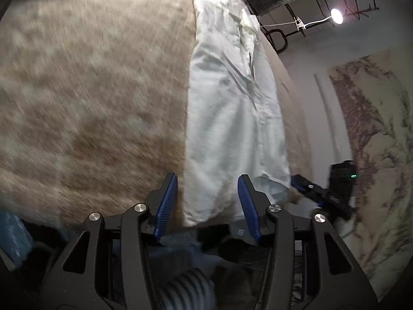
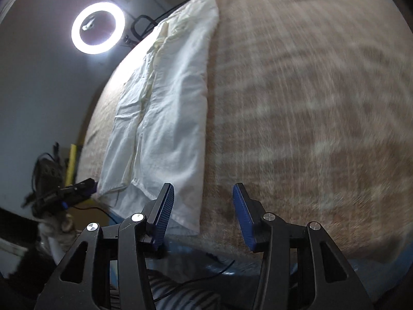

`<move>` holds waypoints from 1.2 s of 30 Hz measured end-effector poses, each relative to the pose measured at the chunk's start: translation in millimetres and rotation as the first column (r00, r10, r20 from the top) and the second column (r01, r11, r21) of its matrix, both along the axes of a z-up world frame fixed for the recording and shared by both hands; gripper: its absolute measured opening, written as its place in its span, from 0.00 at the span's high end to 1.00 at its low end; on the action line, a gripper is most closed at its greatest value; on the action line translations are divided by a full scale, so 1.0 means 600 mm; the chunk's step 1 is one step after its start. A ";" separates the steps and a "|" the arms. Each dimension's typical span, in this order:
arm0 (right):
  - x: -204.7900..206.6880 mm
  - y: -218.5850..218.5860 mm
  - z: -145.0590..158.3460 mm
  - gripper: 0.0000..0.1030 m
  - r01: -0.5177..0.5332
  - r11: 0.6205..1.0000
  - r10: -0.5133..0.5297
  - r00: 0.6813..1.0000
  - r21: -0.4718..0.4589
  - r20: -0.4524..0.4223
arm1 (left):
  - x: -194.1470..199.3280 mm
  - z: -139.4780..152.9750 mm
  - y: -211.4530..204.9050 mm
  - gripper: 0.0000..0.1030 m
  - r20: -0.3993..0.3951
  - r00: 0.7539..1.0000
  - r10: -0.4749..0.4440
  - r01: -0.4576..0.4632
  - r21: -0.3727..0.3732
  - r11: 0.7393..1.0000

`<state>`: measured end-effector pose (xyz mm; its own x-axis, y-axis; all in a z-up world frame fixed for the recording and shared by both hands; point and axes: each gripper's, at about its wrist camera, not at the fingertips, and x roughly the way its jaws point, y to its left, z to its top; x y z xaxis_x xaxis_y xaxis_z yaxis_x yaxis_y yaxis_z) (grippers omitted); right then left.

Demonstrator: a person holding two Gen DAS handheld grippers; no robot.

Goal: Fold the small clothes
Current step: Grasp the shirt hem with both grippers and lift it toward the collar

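a: left wrist view first. where is the white garment?

b: it lies flat on the brown fuzzy cover, folded into a long narrow strip. its long axis runs from the near edge of the cover away toward the far end, so one short end points back at the grippers. a fold line or seam runs down its length.

a: and the left gripper?

b: released, blue pads spread wide, holding nothing. it hovers at the near short end of the strip, fingers pointing along the garment's length, and the cloth's near edge shows between the pads. i cannot tell if a pad touches the fabric.

a: right wrist view?

b: the same white garment sits left of centre, stretching away toward the ring light. the right gripper is also released and empty, pointed the same way; its left pad is over the garment's near corner and its right pad is over bare cover.

a: do the grippers see each other?

b: yes, each shows at the other view's edge, beside the strip's near end. the cover is motion-blurred in both views.
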<state>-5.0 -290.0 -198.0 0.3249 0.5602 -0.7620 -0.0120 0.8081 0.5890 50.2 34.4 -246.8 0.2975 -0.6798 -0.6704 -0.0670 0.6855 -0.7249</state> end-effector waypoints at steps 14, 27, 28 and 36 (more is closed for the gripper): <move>0.002 0.005 -0.047 0.89 -0.046 0.971 0.063 0.996 0.235 -0.062 | -0.007 -0.006 -0.024 0.93 -0.046 0.999 -0.028 0.027 -0.030 0.999; 0.017 0.017 0.024 0.95 -0.048 0.955 0.037 0.998 0.292 0.042 | 0.015 0.085 -0.038 0.96 0.097 0.993 -0.060 0.061 -0.008 0.998; 0.022 0.018 0.031 0.95 -0.046 0.955 0.032 0.998 0.293 0.052 | 0.019 0.090 -0.039 0.96 0.106 0.993 -0.058 0.059 -0.005 0.998; 0.093 0.008 0.097 0.96 0.026 0.955 -0.071 0.987 0.295 0.141 | 0.088 0.150 -0.042 0.96 0.178 0.983 -0.034 0.028 0.039 0.999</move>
